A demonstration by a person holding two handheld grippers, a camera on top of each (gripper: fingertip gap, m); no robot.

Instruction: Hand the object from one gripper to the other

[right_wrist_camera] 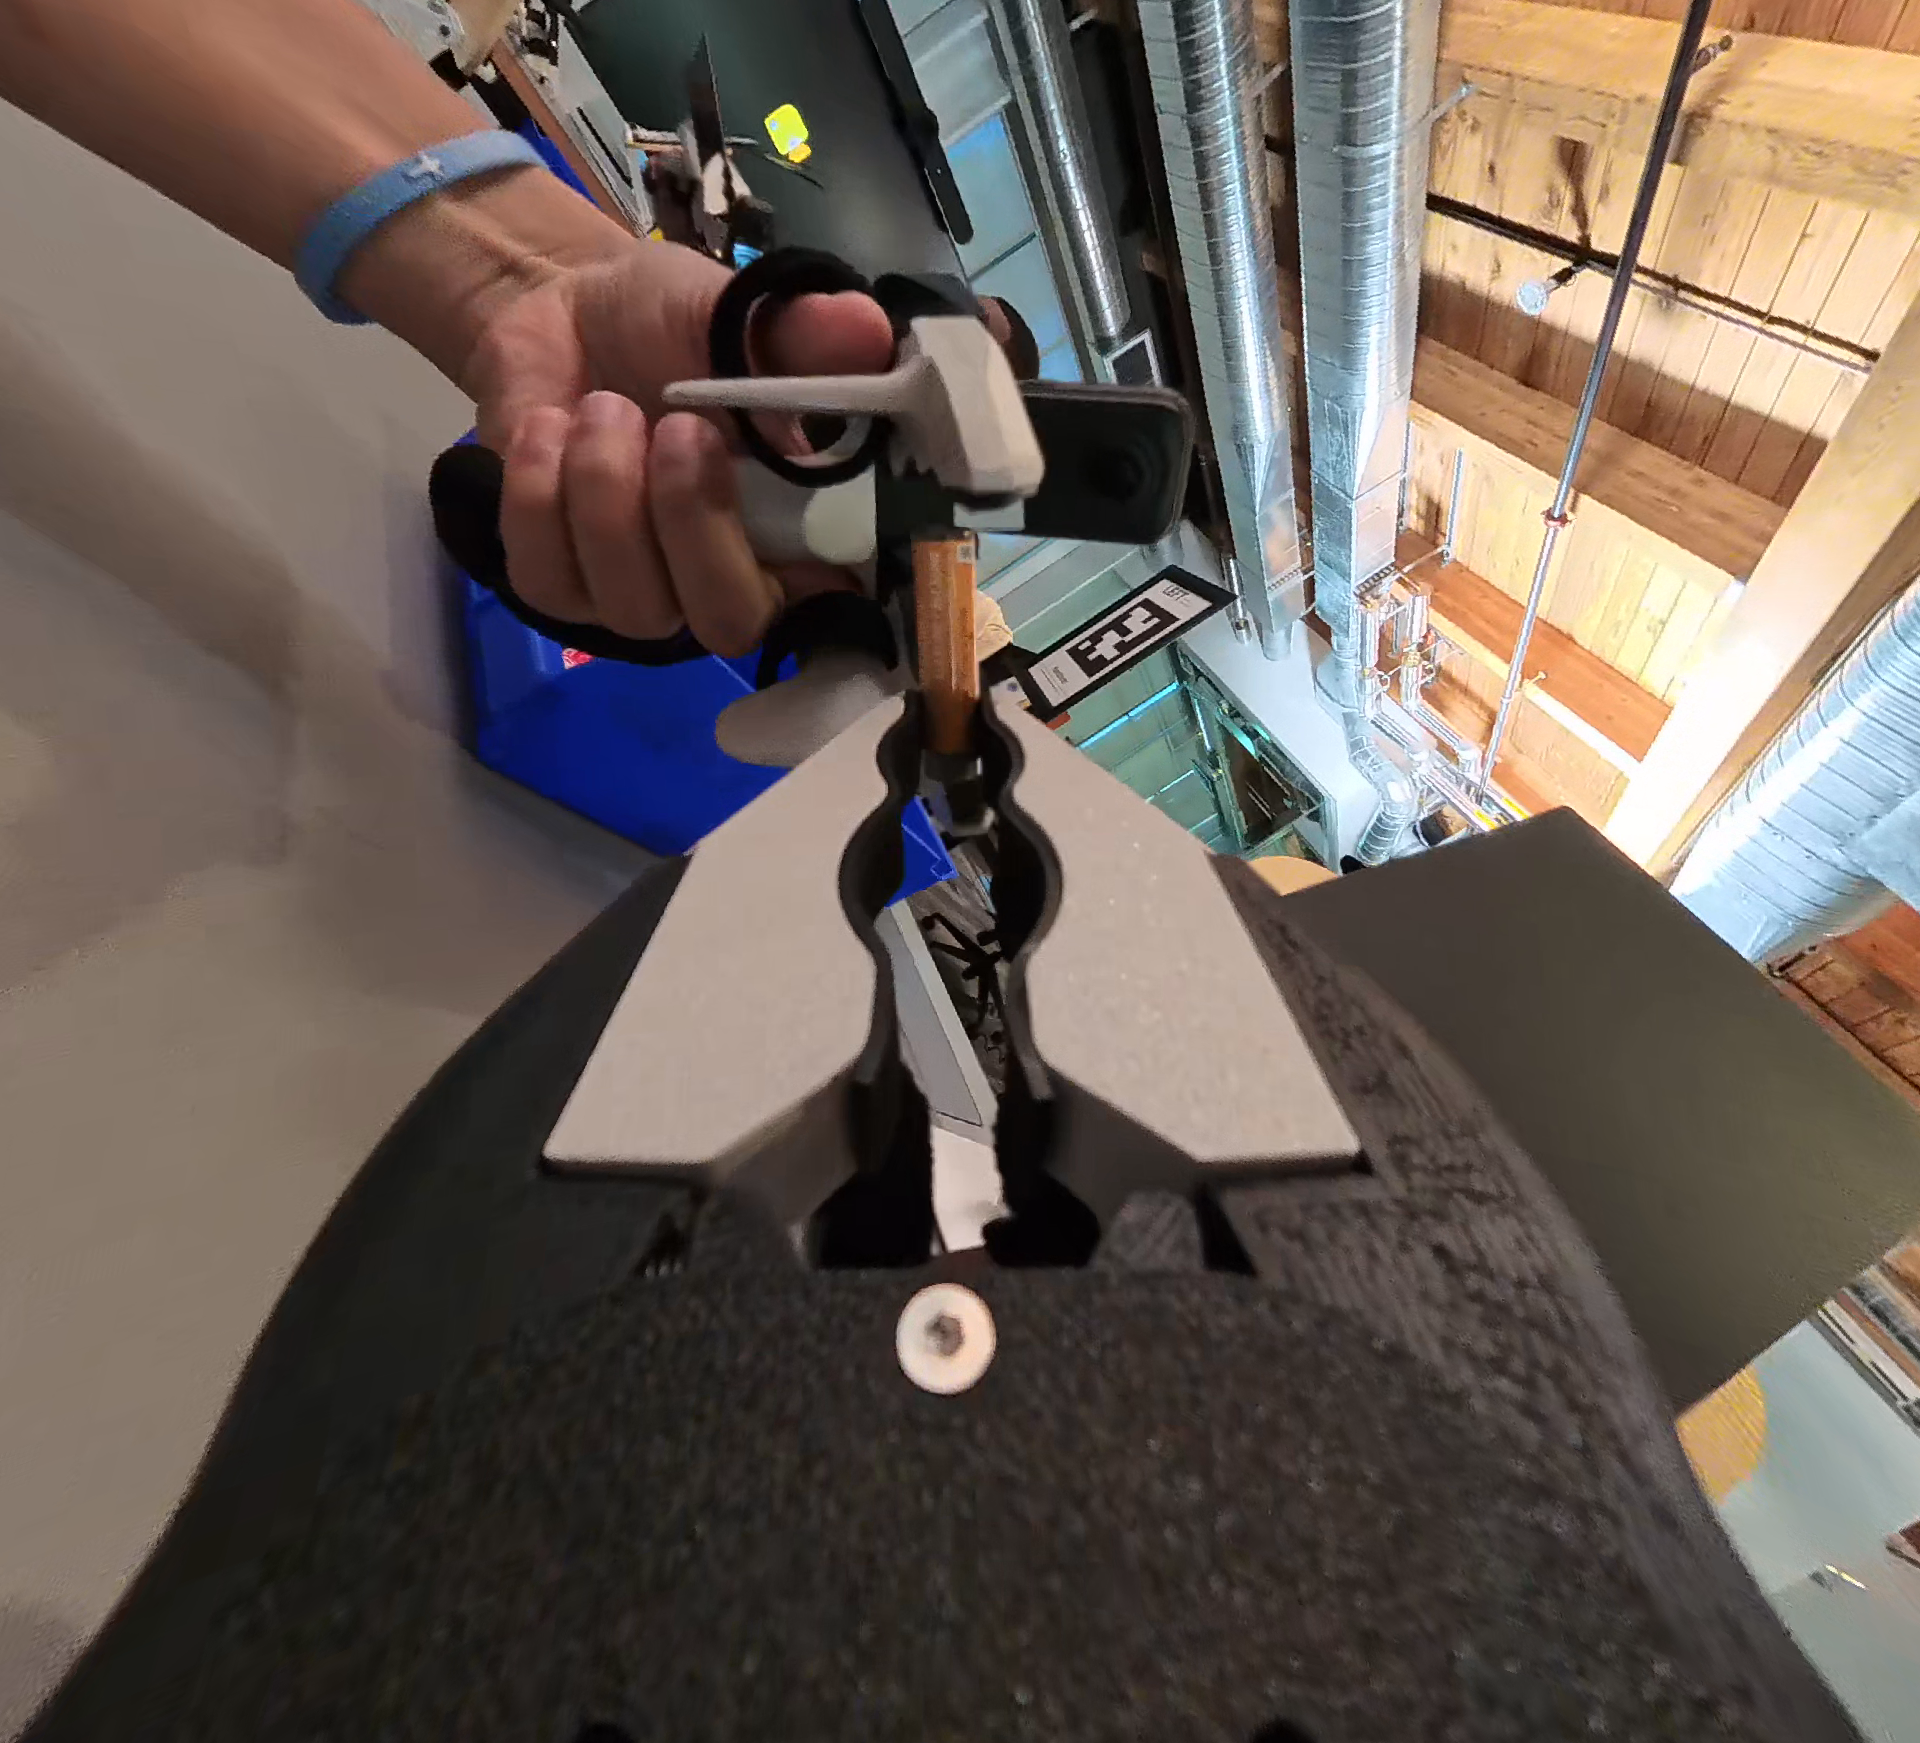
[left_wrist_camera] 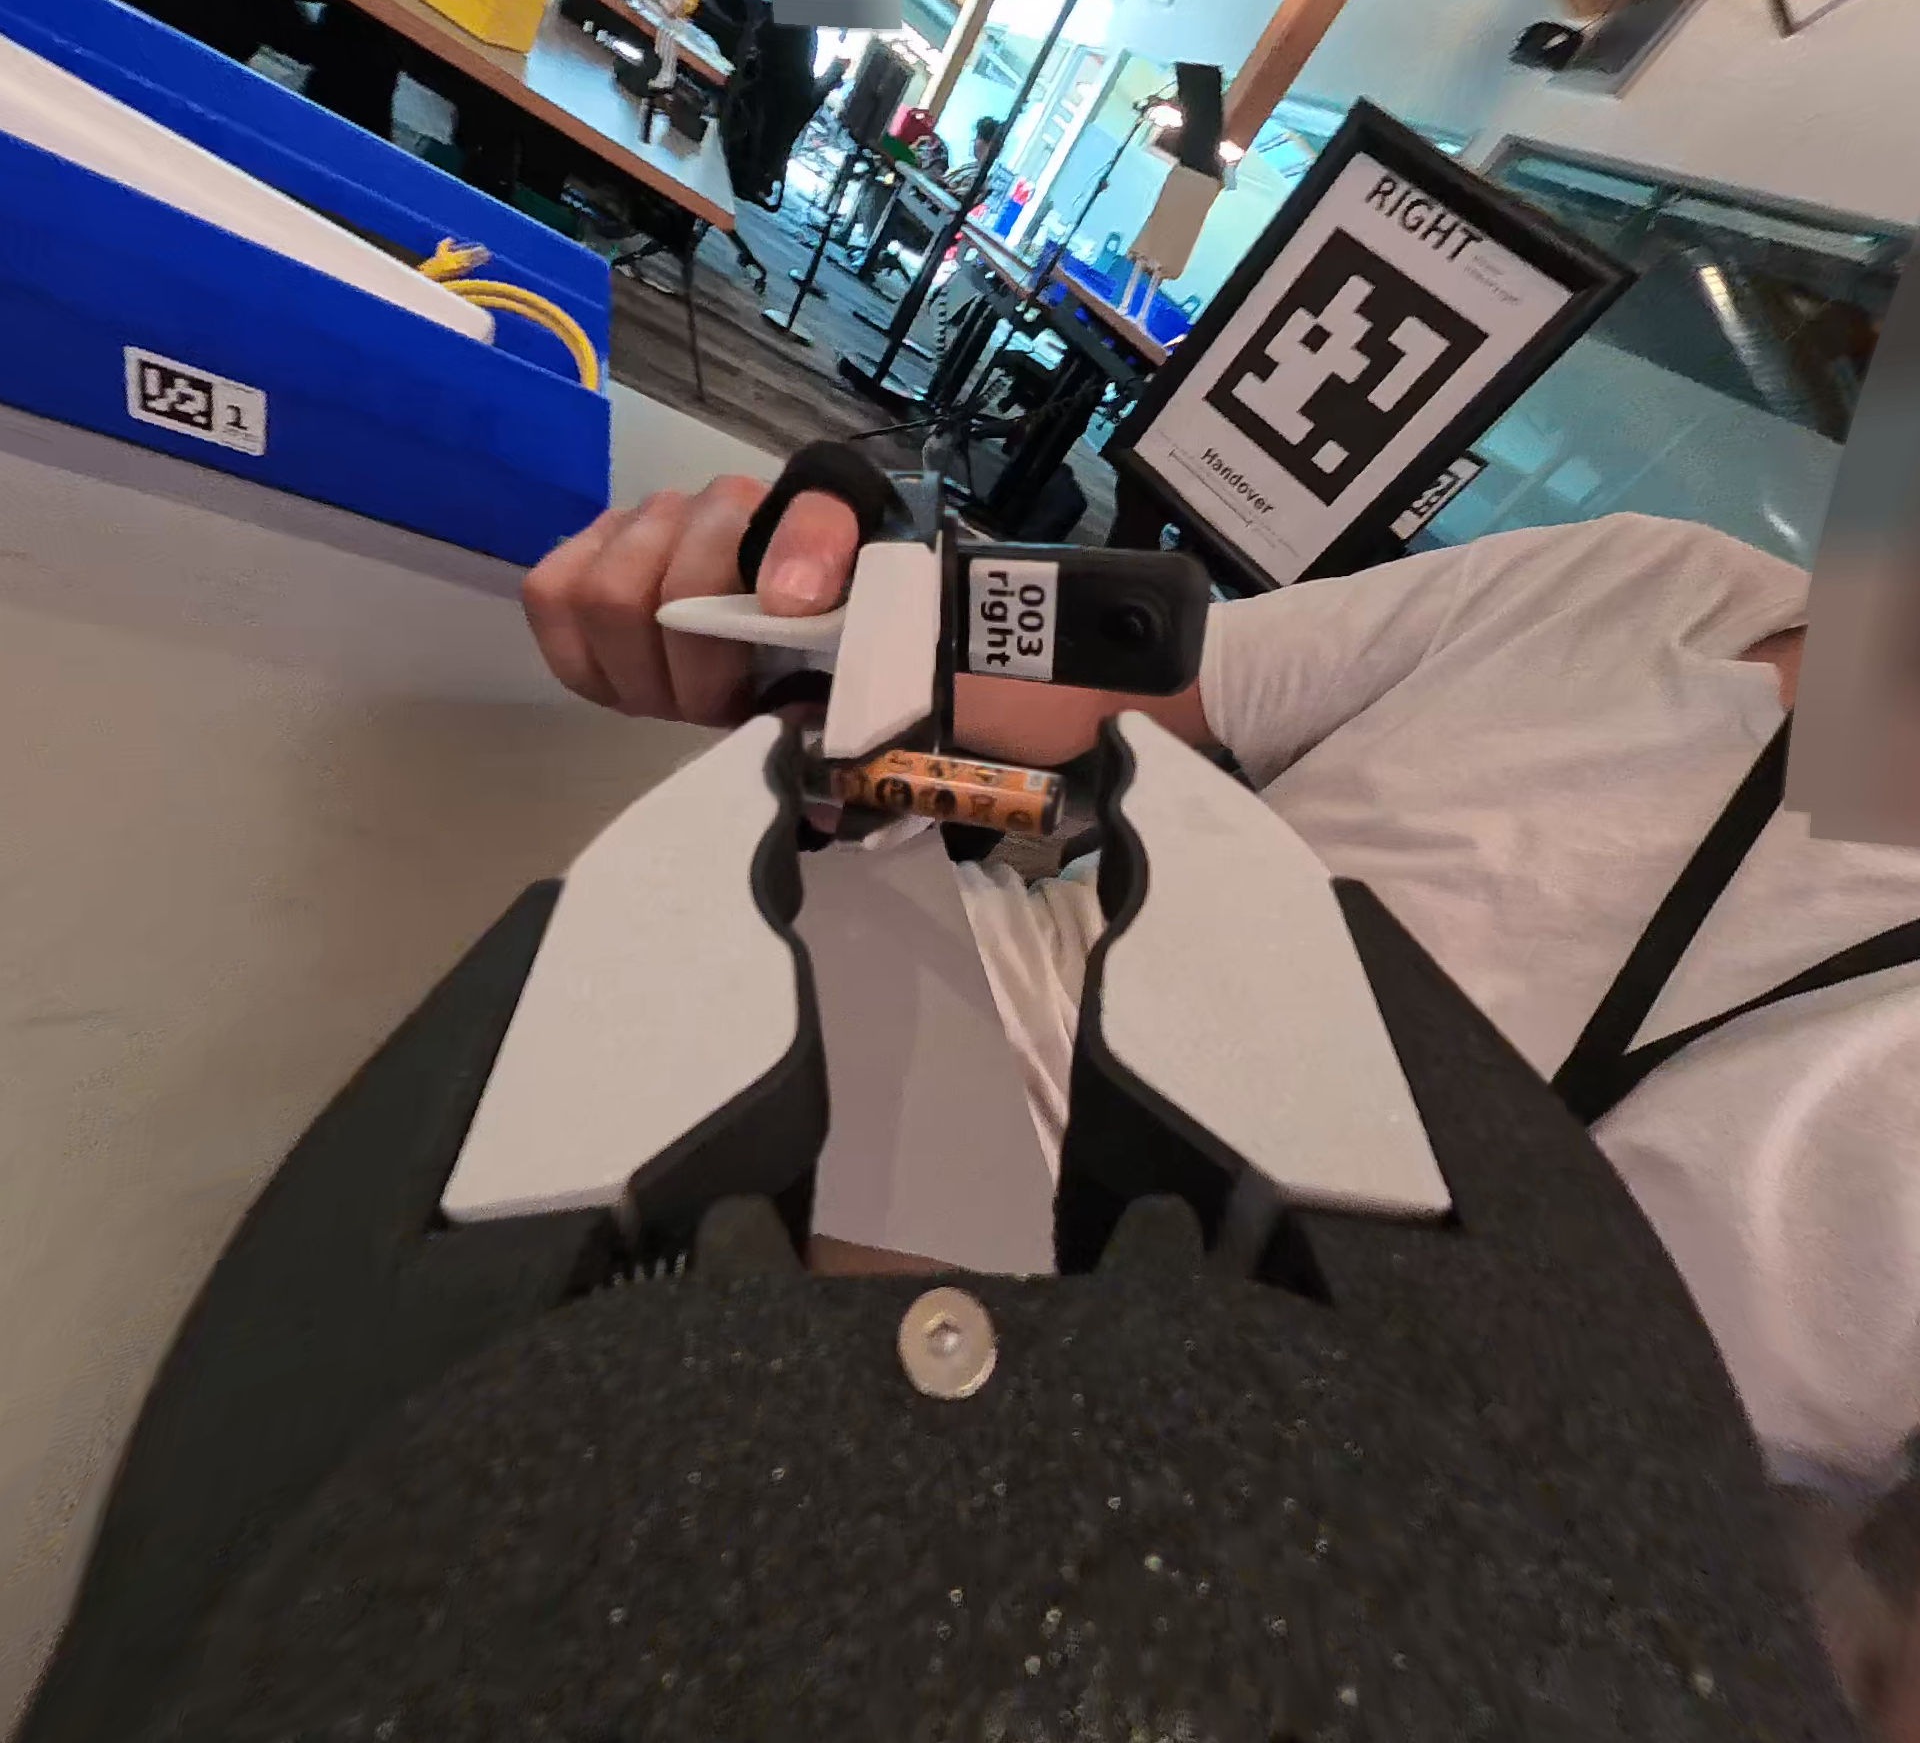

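One slim orange printed tube (left_wrist_camera: pixel 948 791), right gripper (right_wrist_camera: pixel 951 737) fingers clamping it, left gripper (left_wrist_camera: pixel 940 794) fingers spread.

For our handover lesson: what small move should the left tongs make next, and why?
Probably close the left tongs on the orange tube. They stand open with it between their tips, while only the right tongs grip its end.

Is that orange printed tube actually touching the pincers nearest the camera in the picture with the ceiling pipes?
Touching. The right wrist view shows the right gripper shut on the orange printed tube, fingertips pressed against its lower end.
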